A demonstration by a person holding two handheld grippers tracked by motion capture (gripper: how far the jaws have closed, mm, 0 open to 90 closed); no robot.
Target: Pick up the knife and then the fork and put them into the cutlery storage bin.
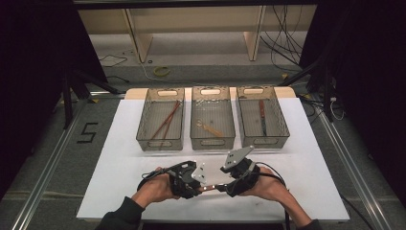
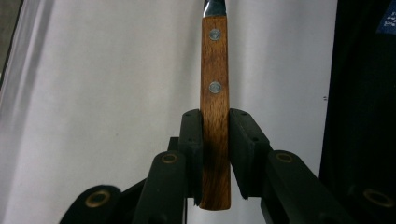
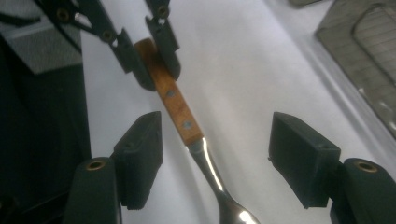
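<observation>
White tabletop (image 1: pixel 119 182) up front, three mesh bins (image 1: pixel 212 125) behind. Left gripper (image 1: pixel 196 188) pinches the wooden handle (image 2: pixel 215 140) of a utensil (image 3: pixel 187 122) held just above the table; right gripper (image 3: pixel 215 158) spreads wide around its steel neck (image 3: pixel 208 163). Stiff, light, slick metal: I'd take the wood.

Open white bench (image 1: pixel 119 187) is left around both hands; farther back, passage is blocked by three mesh bins (image 1: pixel 212 125) set side by side.
</observation>
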